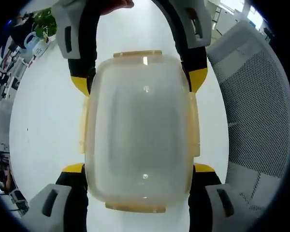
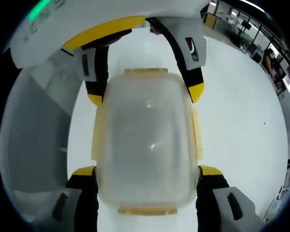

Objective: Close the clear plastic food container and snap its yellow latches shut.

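a: where's the container (image 1: 140,133)?
b: centre, on the white table (image 1: 43,121), yellow latches (image 1: 194,126) at 3 and 9 o'clock.
a: jaws?
b: left gripper (image 1: 137,191) and right gripper (image 2: 146,193) both spread wide, straddling its ends; actual contact unclear.

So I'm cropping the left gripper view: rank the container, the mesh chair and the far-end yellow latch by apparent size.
1. Clear plastic food container, nearest the camera, so it looks biggest.
2. White mesh office chair, partly cut off, so the top two are unsure.
3. Yellow latch at the container's far end, clearly smallest.
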A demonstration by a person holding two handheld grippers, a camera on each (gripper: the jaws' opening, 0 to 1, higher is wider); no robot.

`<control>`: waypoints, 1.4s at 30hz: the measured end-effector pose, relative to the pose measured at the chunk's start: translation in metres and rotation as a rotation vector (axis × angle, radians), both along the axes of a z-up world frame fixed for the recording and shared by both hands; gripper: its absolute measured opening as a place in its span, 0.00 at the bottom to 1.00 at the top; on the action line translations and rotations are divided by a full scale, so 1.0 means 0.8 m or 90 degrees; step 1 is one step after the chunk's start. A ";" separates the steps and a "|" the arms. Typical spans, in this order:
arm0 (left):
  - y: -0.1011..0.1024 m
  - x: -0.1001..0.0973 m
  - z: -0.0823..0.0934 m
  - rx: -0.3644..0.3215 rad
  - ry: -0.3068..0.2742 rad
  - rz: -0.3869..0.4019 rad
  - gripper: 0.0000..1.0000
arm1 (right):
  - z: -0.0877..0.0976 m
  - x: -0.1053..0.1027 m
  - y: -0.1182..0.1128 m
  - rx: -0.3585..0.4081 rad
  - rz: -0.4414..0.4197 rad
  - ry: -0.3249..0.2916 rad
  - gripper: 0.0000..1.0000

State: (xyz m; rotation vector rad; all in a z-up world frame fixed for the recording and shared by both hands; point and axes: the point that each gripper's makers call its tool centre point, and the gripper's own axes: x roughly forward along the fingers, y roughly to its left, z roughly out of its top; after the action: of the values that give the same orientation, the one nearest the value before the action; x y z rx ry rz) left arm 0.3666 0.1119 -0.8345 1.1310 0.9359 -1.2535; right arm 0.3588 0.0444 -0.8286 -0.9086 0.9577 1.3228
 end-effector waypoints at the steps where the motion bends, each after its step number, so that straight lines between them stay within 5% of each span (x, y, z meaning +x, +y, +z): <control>1: 0.000 0.002 0.000 0.000 0.000 0.000 0.88 | 0.000 0.002 0.000 0.001 0.000 0.000 0.84; 42: 0.003 0.072 -0.002 0.005 0.016 0.002 0.89 | 0.001 0.072 0.003 0.020 -0.002 0.004 0.85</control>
State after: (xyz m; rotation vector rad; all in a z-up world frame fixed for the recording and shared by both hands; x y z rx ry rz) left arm 0.4243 0.1140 -0.8358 1.1215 0.9623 -1.2656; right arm 0.4167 0.0467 -0.8281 -0.8804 0.9400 1.3352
